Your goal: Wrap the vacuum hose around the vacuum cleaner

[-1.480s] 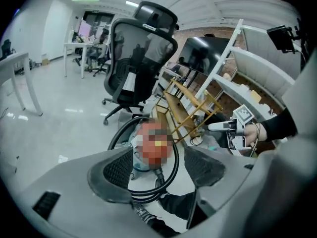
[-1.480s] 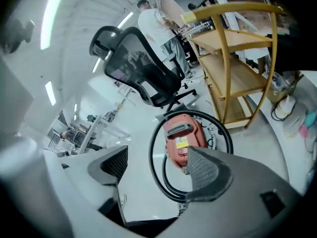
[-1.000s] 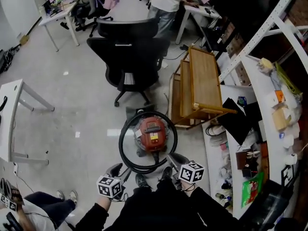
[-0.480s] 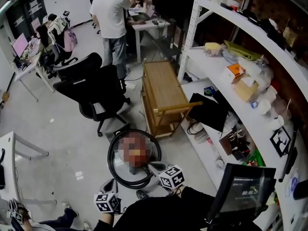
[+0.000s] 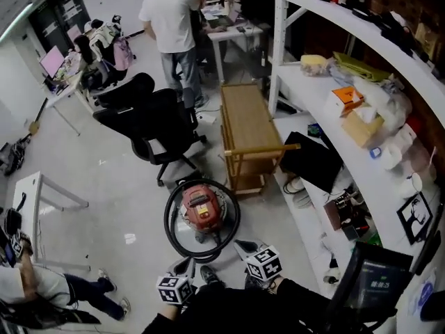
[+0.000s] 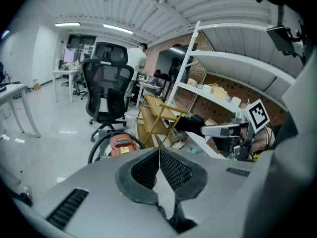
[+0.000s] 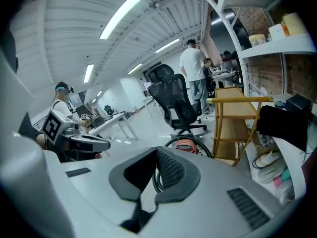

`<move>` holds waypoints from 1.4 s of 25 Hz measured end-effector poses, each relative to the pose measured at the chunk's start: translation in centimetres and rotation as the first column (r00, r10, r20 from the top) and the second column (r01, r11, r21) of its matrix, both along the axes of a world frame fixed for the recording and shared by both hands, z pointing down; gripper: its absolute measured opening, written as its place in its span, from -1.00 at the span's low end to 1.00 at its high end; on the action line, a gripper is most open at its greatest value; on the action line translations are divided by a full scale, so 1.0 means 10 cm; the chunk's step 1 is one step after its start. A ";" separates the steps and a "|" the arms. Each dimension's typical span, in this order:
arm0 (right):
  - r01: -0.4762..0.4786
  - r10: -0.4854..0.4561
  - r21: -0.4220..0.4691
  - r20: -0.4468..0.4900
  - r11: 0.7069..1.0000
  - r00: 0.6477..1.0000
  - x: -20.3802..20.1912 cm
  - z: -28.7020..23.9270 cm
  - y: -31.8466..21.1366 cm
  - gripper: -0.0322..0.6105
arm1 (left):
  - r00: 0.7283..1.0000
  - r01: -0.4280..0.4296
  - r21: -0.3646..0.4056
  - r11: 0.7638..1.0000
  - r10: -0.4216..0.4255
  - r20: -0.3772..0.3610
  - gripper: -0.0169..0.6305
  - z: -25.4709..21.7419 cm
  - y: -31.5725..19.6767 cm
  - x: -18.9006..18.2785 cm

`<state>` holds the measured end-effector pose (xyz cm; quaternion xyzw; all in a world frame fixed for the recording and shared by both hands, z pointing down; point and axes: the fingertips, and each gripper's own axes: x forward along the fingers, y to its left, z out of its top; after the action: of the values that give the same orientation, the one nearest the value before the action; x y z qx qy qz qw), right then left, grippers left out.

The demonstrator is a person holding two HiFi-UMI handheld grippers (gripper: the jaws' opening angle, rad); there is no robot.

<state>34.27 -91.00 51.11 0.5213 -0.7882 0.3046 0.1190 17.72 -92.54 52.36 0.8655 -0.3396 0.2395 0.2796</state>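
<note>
The red vacuum cleaner (image 5: 200,209) stands on the floor with its black hose (image 5: 170,223) coiled in a loop around it. My left gripper (image 5: 185,266) and right gripper (image 5: 245,245) hover just short of the loop's near side, apart from it. Both are shut, with nothing between their jaws. The left gripper view shows its gripper's (image 6: 159,150) mesh pads pressed together, the vacuum cleaner (image 6: 121,144) and hose (image 6: 97,148) beyond them. In the right gripper view that gripper (image 7: 157,150) is shut too, with the vacuum cleaner (image 7: 186,145) and hose (image 7: 206,150) ahead.
A wooden cart (image 5: 250,127) stands right behind the vacuum cleaner, a black office chair (image 5: 156,127) to its back left. White shelving (image 5: 348,152) with clutter runs along the right. A white table (image 5: 35,193) and a seated person (image 5: 42,291) are at the left, and another person (image 5: 170,19) stands far back.
The head view has swung, so the shelving now fills the right side. Both grippers have drawn back a little from the hose loop. The vacuum cleaner and hose have stayed put.
</note>
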 end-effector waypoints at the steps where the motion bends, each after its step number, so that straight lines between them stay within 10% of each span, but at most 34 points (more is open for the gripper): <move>1: 0.004 -0.004 -0.007 0.010 1.000 1.000 0.05 0.04 0.09 -0.86 | 1.000 0.005 -0.005 1.000 -0.005 0.019 -0.88 0.05 0.09 0.01; 18: 0.046 -0.045 -0.038 0.036 0.998 0.998 -0.34 0.02 0.19 -0.86 | 0.990 0.140 -0.025 0.990 -0.139 0.021 -0.88 0.04 0.46 -0.72; 27: 0.144 -0.146 0.030 0.049 0.989 0.988 -1.26 -0.34 -0.23 -0.86 | 0.913 0.388 -0.154 0.909 -0.402 -0.074 -0.88 0.04 0.03 -1.55; 35: 0.220 -0.223 0.051 0.069 0.974 0.972 -1.55 -0.26 -0.39 -0.86 | 0.903 0.401 -0.160 0.902 -0.419 -0.097 -0.88 0.25 -0.05 -1.75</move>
<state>18.81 -94.87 48.51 0.4208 -0.8518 0.2912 0.1117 0.21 -93.02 54.90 0.7671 -0.4784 0.1413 0.4034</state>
